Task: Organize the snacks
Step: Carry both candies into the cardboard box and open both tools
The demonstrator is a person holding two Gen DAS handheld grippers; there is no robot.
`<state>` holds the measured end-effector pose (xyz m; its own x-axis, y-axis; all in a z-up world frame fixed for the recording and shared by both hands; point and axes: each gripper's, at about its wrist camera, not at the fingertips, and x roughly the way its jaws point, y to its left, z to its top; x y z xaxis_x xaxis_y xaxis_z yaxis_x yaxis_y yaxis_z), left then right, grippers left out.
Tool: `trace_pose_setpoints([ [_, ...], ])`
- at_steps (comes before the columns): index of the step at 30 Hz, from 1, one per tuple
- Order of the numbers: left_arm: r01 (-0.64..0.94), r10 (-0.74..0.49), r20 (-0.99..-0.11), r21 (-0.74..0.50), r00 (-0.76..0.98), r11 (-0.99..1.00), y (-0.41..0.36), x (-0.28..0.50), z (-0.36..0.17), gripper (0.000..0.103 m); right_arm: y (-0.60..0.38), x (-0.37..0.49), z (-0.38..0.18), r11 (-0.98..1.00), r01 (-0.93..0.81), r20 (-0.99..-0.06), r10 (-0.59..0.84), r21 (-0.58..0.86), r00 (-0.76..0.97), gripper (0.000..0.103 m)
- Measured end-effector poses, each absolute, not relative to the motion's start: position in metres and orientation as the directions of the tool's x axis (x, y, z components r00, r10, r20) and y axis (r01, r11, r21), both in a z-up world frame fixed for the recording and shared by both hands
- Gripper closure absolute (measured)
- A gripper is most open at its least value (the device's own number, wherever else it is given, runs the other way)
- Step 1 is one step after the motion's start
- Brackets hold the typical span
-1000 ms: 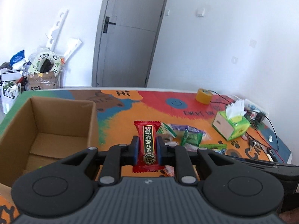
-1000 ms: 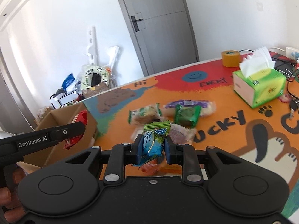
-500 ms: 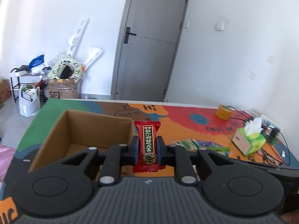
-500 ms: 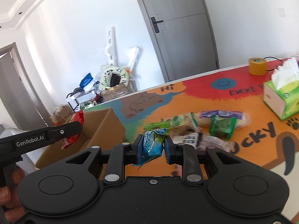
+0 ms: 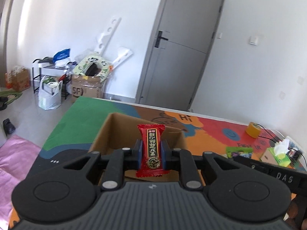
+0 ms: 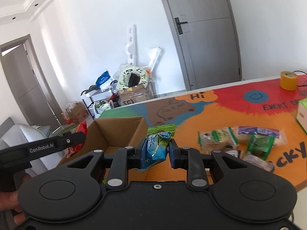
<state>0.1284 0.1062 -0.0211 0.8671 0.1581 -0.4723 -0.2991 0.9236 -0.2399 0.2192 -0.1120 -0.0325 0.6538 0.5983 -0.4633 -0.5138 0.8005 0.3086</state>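
While the red snack packet [image 5: 151, 149] stands upright, long axis vertical, clamped in the left hand-held gripper [image 5: 151, 152], the open cardboard box [image 5: 107, 132] on the bench [image 5: 80, 118] lies right below and ahead of it; the right hand-held gripper [image 6: 155, 151], clamped on a blue-green packet [image 6: 156, 147], sits beside the box's right wall, likely farther from a drop
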Motion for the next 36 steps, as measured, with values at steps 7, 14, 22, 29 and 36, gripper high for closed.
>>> trace_pose_setpoints([
  [7, -0.347, 0.173, -0.516, -0.262, 0.839, 0.900, 0.127, 0.121, -0.030, 0.084, -0.079, 0.218, -0.025, 0.767, -0.566, -0.457, 0.638, 0.302, 0.620, 0.078],
  [14, -0.405, 0.228, -0.512, -0.264, 0.828, 0.876, 0.141, 0.102, -0.022, 0.073, -0.046, 0.216, -0.023, 0.712, -0.631, -0.447, 0.694, 0.308, 0.564, 0.078],
  [22, -0.458, 0.297, -0.485, -0.256, 0.823, 0.851, 0.146, 0.081, -0.012, 0.047, -0.028, 0.216, -0.029, 0.667, -0.664, -0.461, 0.732, 0.337, 0.502, 0.072],
  [29, -0.483, 0.317, -0.497, -0.248, 0.807, 0.840, 0.146, 0.082, -0.015, 0.030, -0.043, 0.211, -0.028, 0.698, -0.636, -0.458, 0.707, 0.329, 0.538, 0.054],
  [36, -0.485, 0.338, -0.480, -0.223, 0.810, 0.846, 0.130, 0.088, -0.012, 0.018, -0.071, 0.210, -0.031, 0.741, -0.595, -0.470, 0.664, 0.312, 0.581, 0.047],
])
